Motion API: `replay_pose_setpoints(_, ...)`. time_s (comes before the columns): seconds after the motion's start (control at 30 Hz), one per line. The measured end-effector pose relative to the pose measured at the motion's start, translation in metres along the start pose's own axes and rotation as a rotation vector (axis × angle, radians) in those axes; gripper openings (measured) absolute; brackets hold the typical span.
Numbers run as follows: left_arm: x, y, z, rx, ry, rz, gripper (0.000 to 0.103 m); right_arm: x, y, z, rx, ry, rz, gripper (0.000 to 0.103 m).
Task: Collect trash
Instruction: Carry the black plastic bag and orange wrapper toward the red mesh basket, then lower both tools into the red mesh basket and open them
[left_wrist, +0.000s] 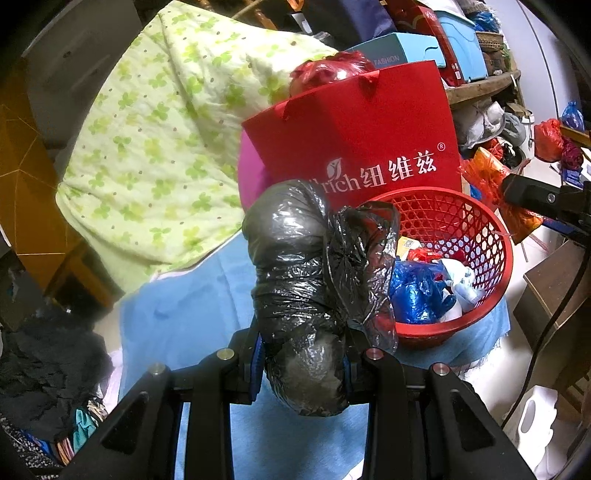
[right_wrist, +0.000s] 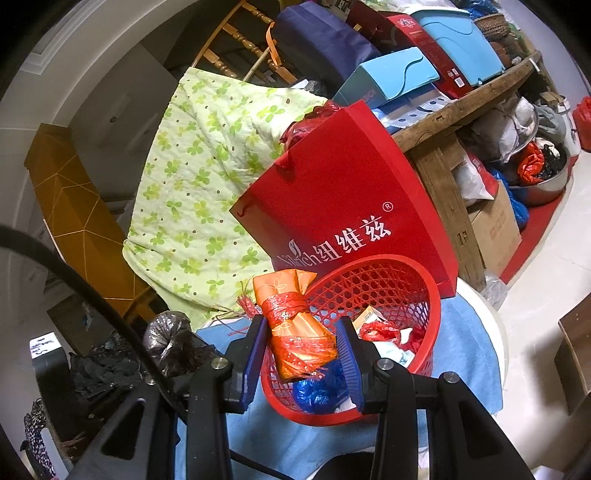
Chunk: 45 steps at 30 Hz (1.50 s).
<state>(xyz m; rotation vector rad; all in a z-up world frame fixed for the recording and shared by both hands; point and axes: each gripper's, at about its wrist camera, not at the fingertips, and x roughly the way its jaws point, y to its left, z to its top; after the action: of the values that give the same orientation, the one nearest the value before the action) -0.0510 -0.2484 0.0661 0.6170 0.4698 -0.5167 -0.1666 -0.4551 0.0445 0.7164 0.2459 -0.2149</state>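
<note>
Left gripper (left_wrist: 303, 362) pinches a black plastic bundle (left_wrist: 299, 295) beside the red basket (left_wrist: 495, 258). Right gripper (right_wrist: 301, 350) clamps an orange packet (right_wrist: 295, 328) above the basket rim; both over blue cloth (left_wrist: 192, 317).

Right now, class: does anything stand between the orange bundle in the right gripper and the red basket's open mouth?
Nothing visible does. The right gripper holds the orange bundle at the red basket rim, whose mouth is open, with trash already inside.
</note>
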Motion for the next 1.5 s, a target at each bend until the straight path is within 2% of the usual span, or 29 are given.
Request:
replay_pose_setpoints(0.2,0.007,-0.005,0.004,0.005,0.007,-0.042,0.035,0.004,-0.002,0.0,0.007,0.003,-0.006,0.041)
replay_pose_setpoints(0.63,0.043,-0.002,0.028,-0.072,0.051,-0.297,0.035,0.036,-0.028,0.02,0.073,0.026,-0.025,0.041)
replay_pose_setpoints(0.9,0.079,-0.009,0.052,-0.123,0.077,-0.439,0.035,0.076,-0.046,0.031,0.158,0.074,-0.042,0.043)
replay_pose_setpoints(0.97,0.088,-0.015,0.056,-0.12,0.077,-0.438,0.037,0.083,-0.051,0.03,0.183,0.09,-0.052,0.045)
replay_pose_setpoints(1.07,0.094,-0.019,0.055,-0.134,0.07,-0.465,0.053,0.089,-0.06,0.024,0.229,0.105,-0.051,0.056)
replay_pose_setpoints(1.1,0.095,-0.02,0.055,-0.138,0.061,-0.468,0.063,0.089,-0.061,0.023,0.235,0.105,-0.048,0.059)
replay_pose_setpoints(1.13,0.095,-0.02,0.054,-0.139,0.051,-0.467,0.065,0.089,-0.062,0.021,0.234,0.108,-0.05,0.059)
replay_pose_setpoints(1.3,0.087,-0.018,0.048,-0.116,0.025,-0.45,0.065,0.079,-0.056,0.016,0.205,0.095,-0.073,0.059)
replay_pose_setpoints(1.5,0.062,0.007,0.033,-0.15,0.004,-0.401,0.07,0.059,-0.036,0.011,0.128,0.071,-0.099,0.059)
